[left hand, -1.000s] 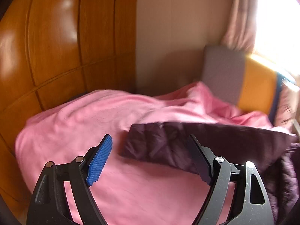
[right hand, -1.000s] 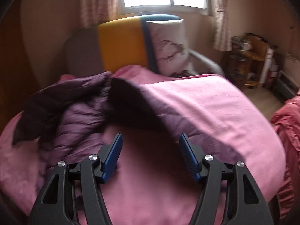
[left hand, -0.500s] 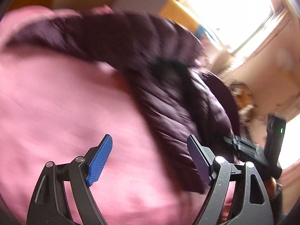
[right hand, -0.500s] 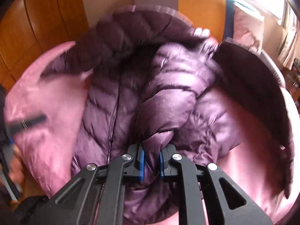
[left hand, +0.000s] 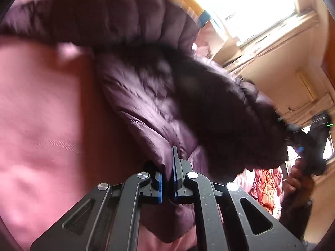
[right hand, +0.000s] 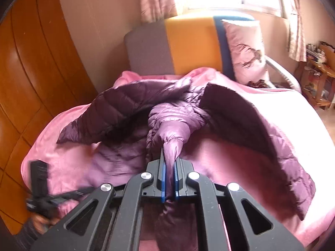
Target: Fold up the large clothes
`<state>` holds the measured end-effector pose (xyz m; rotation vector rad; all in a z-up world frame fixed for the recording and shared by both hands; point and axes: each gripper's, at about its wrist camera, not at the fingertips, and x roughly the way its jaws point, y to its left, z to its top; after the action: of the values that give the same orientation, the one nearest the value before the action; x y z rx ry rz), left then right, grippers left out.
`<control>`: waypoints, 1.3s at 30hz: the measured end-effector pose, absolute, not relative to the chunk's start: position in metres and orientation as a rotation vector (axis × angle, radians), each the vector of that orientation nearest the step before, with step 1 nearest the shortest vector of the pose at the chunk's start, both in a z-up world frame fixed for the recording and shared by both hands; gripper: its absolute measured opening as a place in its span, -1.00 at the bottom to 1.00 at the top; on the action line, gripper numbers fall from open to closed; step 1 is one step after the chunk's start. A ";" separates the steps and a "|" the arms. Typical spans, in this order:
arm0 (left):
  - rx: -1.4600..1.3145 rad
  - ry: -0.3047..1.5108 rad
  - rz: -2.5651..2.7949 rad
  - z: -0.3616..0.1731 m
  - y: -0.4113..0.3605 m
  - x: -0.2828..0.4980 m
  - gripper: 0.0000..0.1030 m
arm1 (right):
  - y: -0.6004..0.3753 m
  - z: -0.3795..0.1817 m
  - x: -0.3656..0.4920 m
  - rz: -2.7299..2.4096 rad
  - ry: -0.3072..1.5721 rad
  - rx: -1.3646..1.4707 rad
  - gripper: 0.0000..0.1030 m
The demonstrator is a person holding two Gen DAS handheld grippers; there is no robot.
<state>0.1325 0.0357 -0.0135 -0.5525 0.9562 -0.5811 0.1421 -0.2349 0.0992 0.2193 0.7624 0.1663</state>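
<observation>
A dark purple quilted puffer jacket (right hand: pixel 129 113) lies crumpled on a pink bedspread (right hand: pixel 240 159). My right gripper (right hand: pixel 170 179) is shut on a sleeve cuff of the jacket (right hand: pixel 173 148) and holds it pulled toward me. My left gripper (left hand: pixel 167 179) is shut on an edge of the same jacket (left hand: pixel 146 104), which hangs blurred across the left wrist view. The right gripper shows at the right edge of the left wrist view (left hand: pixel 314 142). The left gripper shows at the lower left of the right wrist view (right hand: pixel 39 184).
A wooden wardrobe (right hand: pixel 27 67) stands at the left of the bed. A grey, orange and blue headboard cushion (right hand: pixel 178 46) and a pillow (right hand: pixel 245 48) stand at the far end under a bright window. A cluttered wooden shelf (right hand: pixel 318 67) stands at the right.
My left gripper closed on the jacket's edge; half a second ago it was open. My right gripper closed on the sleeve cuff earlier and has pulled it out straighter.
</observation>
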 end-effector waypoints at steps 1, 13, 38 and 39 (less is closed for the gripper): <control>-0.547 0.939 -0.580 -0.002 0.049 0.128 -0.90 | -0.245 0.097 0.136 0.155 0.777 0.242 -0.90; -0.466 0.927 -0.419 0.050 0.171 0.041 -0.90 | -0.274 -0.004 0.038 0.191 1.093 0.381 -0.78; -0.425 0.984 -0.282 -0.036 0.166 0.037 0.01 | -0.258 -0.013 0.052 0.036 1.032 0.141 -0.07; -0.412 0.923 -0.186 -0.027 0.184 0.041 0.46 | -0.254 -0.006 0.053 0.033 1.006 0.135 0.01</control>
<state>0.0408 0.1838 -0.0271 -0.4120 0.9226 -0.1864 0.0528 -0.2545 -0.0065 0.1353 1.0058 0.0329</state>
